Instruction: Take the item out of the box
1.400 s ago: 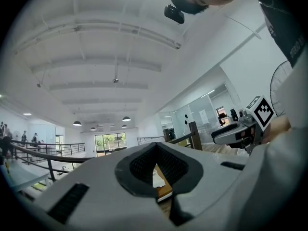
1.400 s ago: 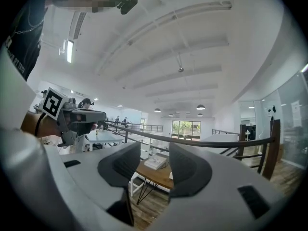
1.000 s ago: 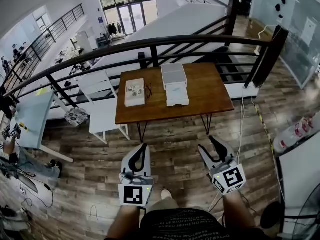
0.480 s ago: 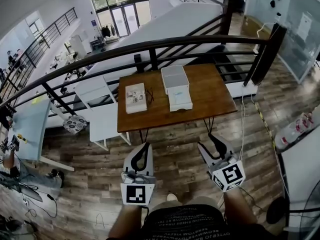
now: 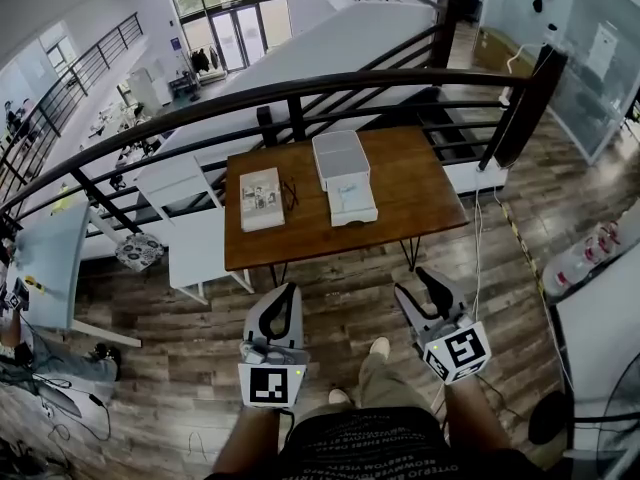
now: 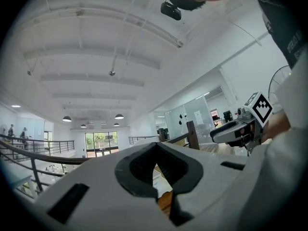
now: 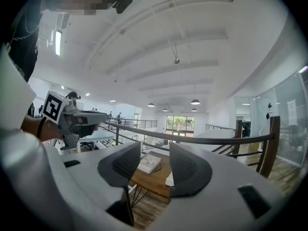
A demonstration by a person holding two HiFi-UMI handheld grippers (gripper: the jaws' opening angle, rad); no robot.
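Jaws-wise: pinched shut on left gripper (image 5: 288, 292), parted on right gripper (image 5: 412, 284), empty both. Crept closer to table (image 5: 410, 183) over the last second, with shoe (image 5: 378, 348) now poking out front mid-step. Still well short of box (image 5: 338, 156), untouched mid-table at 12 o'clock from the grippers. Can't see inside it yet. Means approach only, no reaching so far.

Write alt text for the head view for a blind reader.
A person on a wood floor faces a wooden table that bears a white box and a booklet, with a black railing behind it. Both grippers hang low and empty, short of the table: left gripper shut, right gripper open.
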